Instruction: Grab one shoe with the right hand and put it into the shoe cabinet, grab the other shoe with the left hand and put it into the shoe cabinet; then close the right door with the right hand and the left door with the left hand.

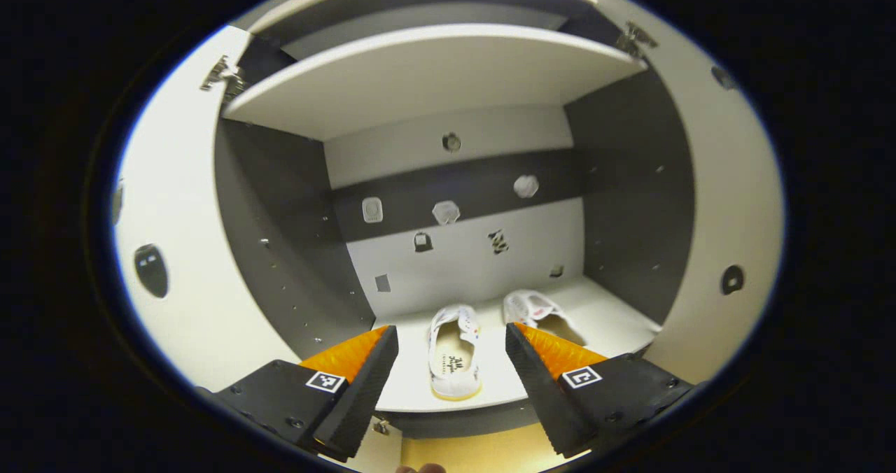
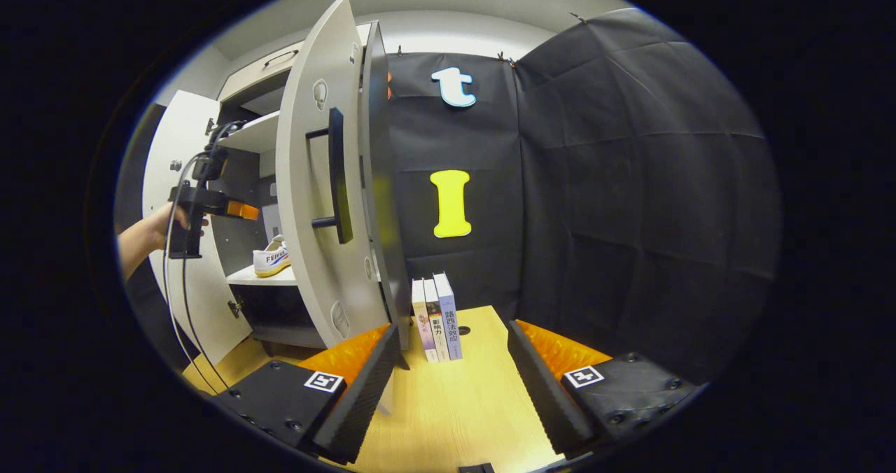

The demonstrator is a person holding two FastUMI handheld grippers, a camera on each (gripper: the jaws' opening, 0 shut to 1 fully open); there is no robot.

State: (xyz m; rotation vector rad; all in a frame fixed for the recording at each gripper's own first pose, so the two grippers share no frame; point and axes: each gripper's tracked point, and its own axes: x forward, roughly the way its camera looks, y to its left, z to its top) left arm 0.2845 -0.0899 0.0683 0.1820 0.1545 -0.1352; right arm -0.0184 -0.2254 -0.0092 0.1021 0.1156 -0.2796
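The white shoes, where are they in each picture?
Left gripper view: two white shoes lie side by side on the cabinet's bottom shelf, low in the middle, just beyond the open left gripper.
Right gripper view: one white shoe peeks out at the left, on that shelf, behind the open right door.
Shared landmark: the bottom shelf.

Two shoes [image 1: 455,350] on cabinet shelf [image 1: 616,319]
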